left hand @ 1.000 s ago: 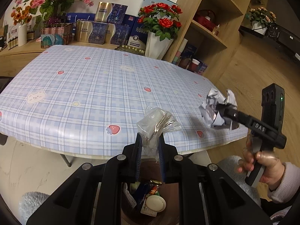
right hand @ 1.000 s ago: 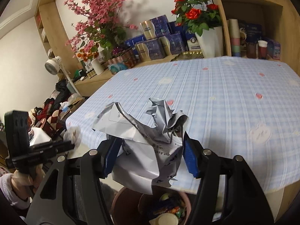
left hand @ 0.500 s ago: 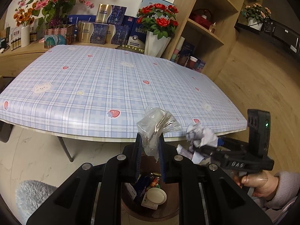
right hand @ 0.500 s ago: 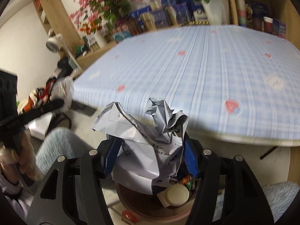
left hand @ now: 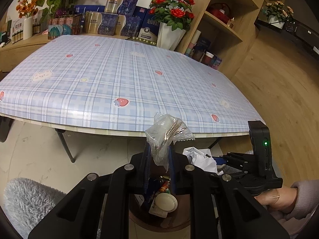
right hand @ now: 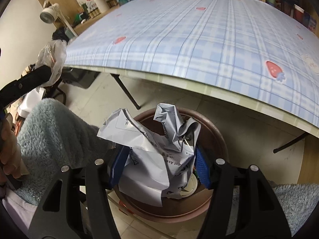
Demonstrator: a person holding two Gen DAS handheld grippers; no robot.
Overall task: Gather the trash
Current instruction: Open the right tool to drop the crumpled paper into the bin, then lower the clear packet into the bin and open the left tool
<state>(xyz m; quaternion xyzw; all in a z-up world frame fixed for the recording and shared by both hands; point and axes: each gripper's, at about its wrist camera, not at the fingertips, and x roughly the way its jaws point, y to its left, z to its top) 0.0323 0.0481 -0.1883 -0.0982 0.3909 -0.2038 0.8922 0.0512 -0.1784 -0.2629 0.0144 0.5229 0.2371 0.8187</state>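
Note:
My left gripper (left hand: 159,155) is shut on a clear plastic wrapper (left hand: 166,134) and holds it over the brown trash bin (left hand: 159,222), which has trash inside. My right gripper (right hand: 158,162) is shut on a crumpled grey-white paper bag (right hand: 151,151) and holds it right above the same bin (right hand: 217,139). The paper bag also shows in the left wrist view (left hand: 201,157), close to the right of the wrapper. The wrapper shows at the left of the right wrist view (right hand: 52,56).
The table with the blue plaid cloth (left hand: 119,75) stands just beyond the bin, with black legs (left hand: 64,146). Boxes and flower vases (left hand: 169,33) line its far side. A wooden shelf (left hand: 223,20) stands at the right. Grey fluffy slippers or rug (left hand: 26,199) lie beside the bin.
Both grippers have dropped from table height to below the table edge. The right gripper has brought the paper bag down over the bin, close beside the left gripper. Both grips are unchanged.

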